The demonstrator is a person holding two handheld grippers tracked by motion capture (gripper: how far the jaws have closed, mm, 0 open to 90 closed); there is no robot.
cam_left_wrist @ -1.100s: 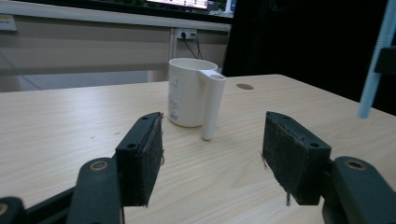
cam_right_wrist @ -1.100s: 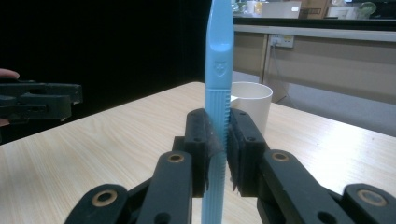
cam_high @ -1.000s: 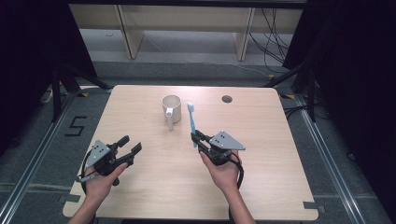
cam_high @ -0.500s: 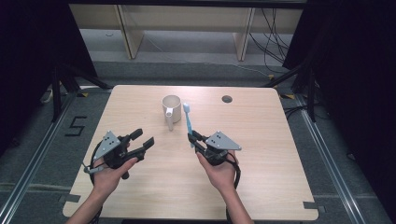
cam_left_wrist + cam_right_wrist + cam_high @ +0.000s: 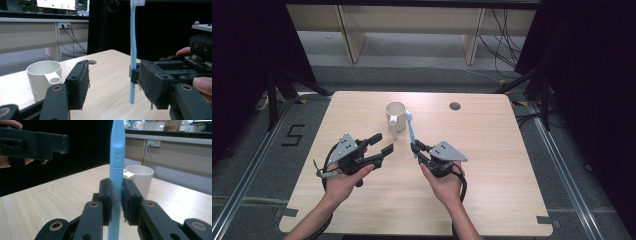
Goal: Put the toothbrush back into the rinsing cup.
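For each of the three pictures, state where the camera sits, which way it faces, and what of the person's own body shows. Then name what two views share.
High view: fixed above the person's side, facing forward and down on the table; both forearms, hands, left claw and right claw show.
Left gripper view: rides the left claw, facing the upright toothbrush in the right claw; fingertips show at right.
Right gripper view: rides the right claw, shut on the toothbrush, facing the cup; a fingertip shows top left.
Shared: both gripper views show toothbrush and cup.
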